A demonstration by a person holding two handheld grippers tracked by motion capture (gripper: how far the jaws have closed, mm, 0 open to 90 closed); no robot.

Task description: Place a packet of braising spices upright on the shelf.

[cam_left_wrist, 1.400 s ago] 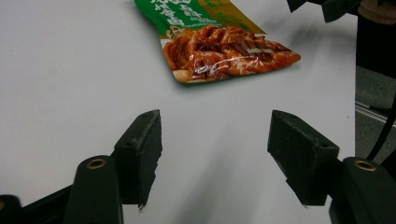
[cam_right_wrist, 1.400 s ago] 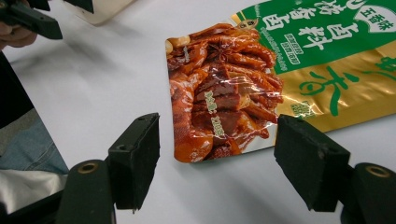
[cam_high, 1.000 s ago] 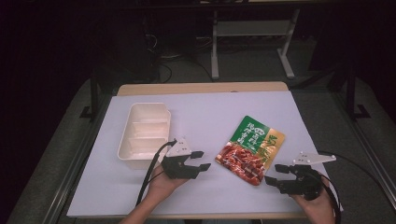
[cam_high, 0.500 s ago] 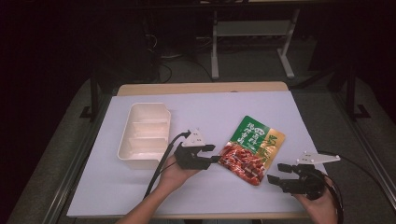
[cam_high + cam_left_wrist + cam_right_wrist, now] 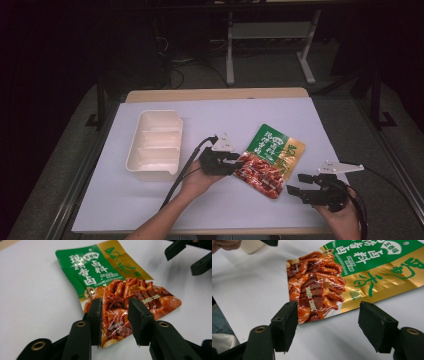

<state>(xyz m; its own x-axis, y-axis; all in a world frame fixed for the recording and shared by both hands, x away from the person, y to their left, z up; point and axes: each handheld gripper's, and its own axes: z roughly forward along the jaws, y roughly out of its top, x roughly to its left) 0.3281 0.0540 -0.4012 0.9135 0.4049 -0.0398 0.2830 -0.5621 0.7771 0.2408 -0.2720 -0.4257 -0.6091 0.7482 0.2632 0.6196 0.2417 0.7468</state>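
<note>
Packet [image 5: 270, 157] lies flat at frame centre; left gripper [image 5: 115, 322], fingers just narrowing, straddles its near edge. Right gripper [image 5: 328, 326] gapes, empty, on bare desk [image 5: 300, 115].

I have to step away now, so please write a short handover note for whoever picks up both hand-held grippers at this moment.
Left hand-held gripper: at the red end of the snack packet, jaws astride that edge and just been closing; pads not yet clearly pressing, so treat it as no firm grip.
Right hand-held gripper: open, waiting apart from the packet's near edge, holding nothing.
Packet: flat on the white table, right of the cream tray.
Done: left approach.
Left: finish the pinch and lift; the tray is probably its destination.
</note>
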